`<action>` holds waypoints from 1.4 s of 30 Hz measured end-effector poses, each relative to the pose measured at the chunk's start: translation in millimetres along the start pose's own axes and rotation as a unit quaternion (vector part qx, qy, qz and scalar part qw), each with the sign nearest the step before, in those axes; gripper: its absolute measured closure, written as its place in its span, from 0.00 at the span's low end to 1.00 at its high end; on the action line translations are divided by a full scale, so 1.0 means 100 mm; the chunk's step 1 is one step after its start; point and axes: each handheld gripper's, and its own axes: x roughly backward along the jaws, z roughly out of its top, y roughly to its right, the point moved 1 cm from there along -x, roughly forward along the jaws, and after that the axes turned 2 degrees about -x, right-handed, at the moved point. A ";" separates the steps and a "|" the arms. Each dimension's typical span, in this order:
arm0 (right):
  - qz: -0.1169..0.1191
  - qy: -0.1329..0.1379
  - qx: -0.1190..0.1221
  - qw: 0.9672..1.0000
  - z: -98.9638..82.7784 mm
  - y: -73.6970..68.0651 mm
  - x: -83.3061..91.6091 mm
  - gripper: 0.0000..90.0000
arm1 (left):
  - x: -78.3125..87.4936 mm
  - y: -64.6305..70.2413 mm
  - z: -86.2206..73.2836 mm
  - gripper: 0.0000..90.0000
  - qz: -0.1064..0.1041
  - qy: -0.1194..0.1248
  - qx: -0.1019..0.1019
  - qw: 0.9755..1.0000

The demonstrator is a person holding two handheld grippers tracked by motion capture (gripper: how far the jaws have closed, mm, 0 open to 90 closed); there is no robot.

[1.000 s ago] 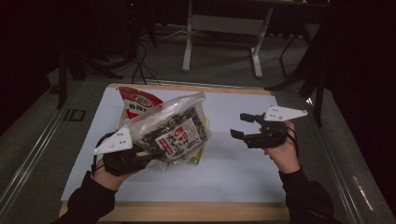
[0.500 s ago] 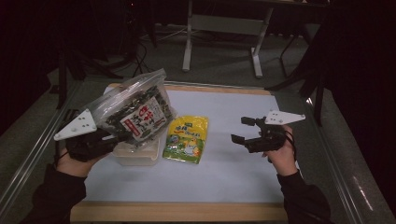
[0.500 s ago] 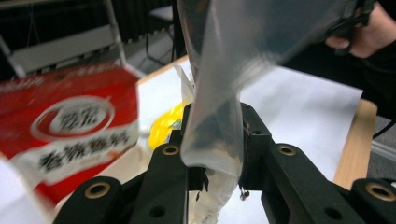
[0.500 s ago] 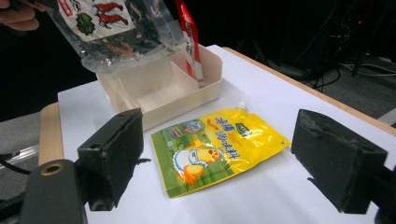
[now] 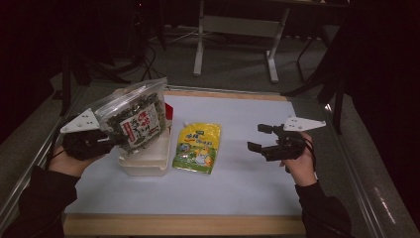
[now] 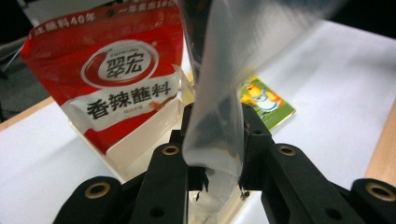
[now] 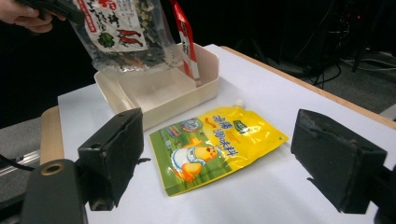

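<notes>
Our left tool (image 5: 106,141), clamped on a clear bag of dried greens (image 5: 134,117), has swung it left off the yellow pouch (image 5: 197,148) to hang above the white tray (image 5: 144,166). That uncovers the pouch on the worktop (image 5: 247,188) for our right tool (image 5: 261,139), jaws apart.

This looks like a lab or recording studio rather than a home. The tabletop (image 5: 247,188) is covered with a plain white sheet and edged in bare wood, with metal rails (image 5: 369,183) running along its sides. Around it the room is dim and dark-walled, with a grey floor (image 5: 237,59). Beyond the far edge stand the white metal legs of a stand or bench (image 5: 200,47), and black cables (image 5: 143,54) trail loosely across the floor near dark tripod-like legs (image 5: 94,64). Only the work surface is well lit.
</notes>
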 end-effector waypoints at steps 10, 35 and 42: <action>0.002 0.000 -0.003 1.000 -0.01 0.02 0.01 0.19 | -0.23 -0.08 -0.02 0.86 -0.002 -0.042 -0.009 0.999; 0.013 -0.014 -0.004 1.000 -0.06 0.00 -0.07 0.19 | -0.63 -0.23 -0.45 0.86 -0.007 -0.058 0.031 0.998; 0.012 -0.018 0.006 1.000 -0.05 -0.02 -0.09 0.19 | -0.62 -0.27 -0.52 0.83 -0.004 -0.033 0.050 0.998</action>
